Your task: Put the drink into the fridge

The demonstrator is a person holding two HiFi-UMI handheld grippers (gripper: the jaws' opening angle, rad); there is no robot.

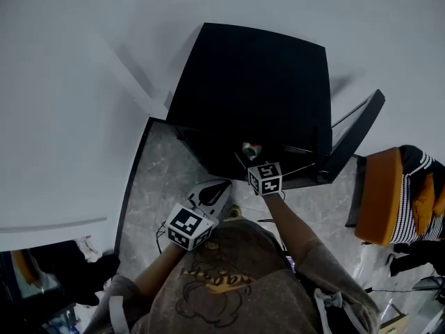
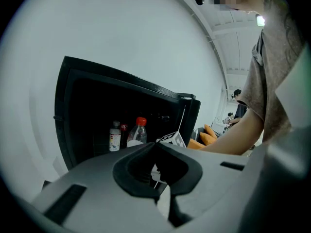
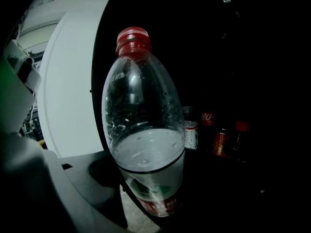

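Right gripper (image 1: pixel 258 164) has its jaws clamped on the bottle (image 3: pixel 146 130), low on its body near the label, and holds it upright at the open front of the fridge (image 1: pixel 257 82). The bottle is clear plastic with a red cap (image 3: pixel 132 37) and is roughly half full of clear liquid. Whether its base rests on a shelf cannot be told. Behind it in the dark interior stand a small white-labelled bottle (image 3: pixel 191 132), a red-labelled bottle (image 3: pixel 208 123), a can (image 3: pixel 220 142) and another red-capped bottle (image 3: pixel 240 136), close together in a row. The door (image 1: pixel 354 134) is swung wide open to the right. Left gripper (image 2: pixel 158 152) hangs back from the fridge, near the person's body, its jaws together with nothing between them. The fridge stands on a grey marbled floor (image 1: pixel 160 179) against a white wall (image 1: pixel 69 82).
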